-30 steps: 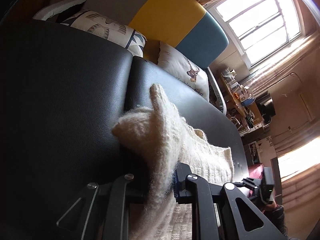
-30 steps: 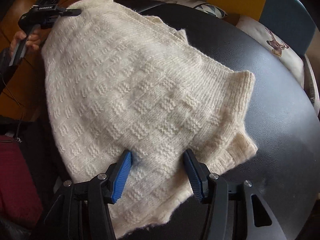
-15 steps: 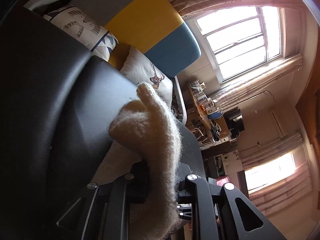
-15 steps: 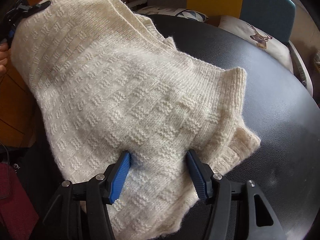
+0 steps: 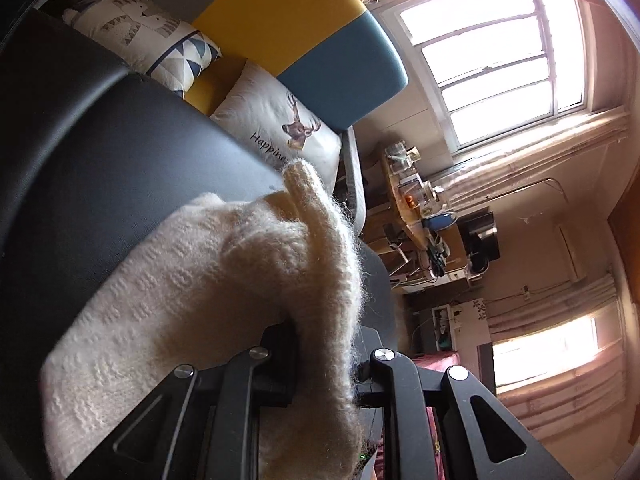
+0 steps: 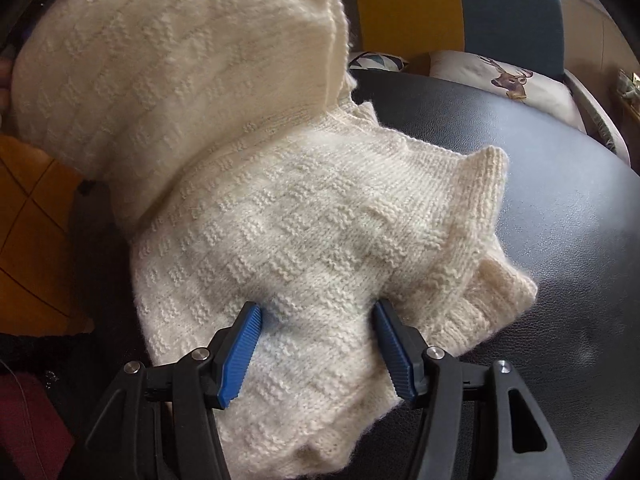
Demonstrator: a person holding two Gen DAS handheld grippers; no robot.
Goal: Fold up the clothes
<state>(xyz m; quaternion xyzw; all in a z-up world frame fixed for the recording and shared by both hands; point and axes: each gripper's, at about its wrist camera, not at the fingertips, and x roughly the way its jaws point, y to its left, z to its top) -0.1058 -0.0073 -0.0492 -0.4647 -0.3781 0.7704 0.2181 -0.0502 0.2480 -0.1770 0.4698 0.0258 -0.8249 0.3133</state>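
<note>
Black leather-look surface (image 6: 560,208) fills the lower and right parts of the right view, with a deer-print cushion (image 6: 508,80) and a yellow-and-teal chair back (image 6: 460,4) at the top of frame. Right tool (image 6: 318,344), bottom centre, has its blue pads spread wide, straddling the cream knit sweater (image 6: 304,232) and gripping nothing; it looks pressed on or just over the knit. The sweater's lower part lies flat mid-frame, with ribbed edges bunched at right. Its far part is raised as a flap in the upper left. In the left view the left tool (image 5: 324,364), bottom centre, is clamped on a thick bunch of the sweater (image 5: 248,280), edge poking up mid-frame. Judgement: a fold-over in progress. To do it well: right tool pins the flat layer, left carries the flap across evenly, edges aligned, no dragging of the bottom layer, release only once laid flat.
</note>
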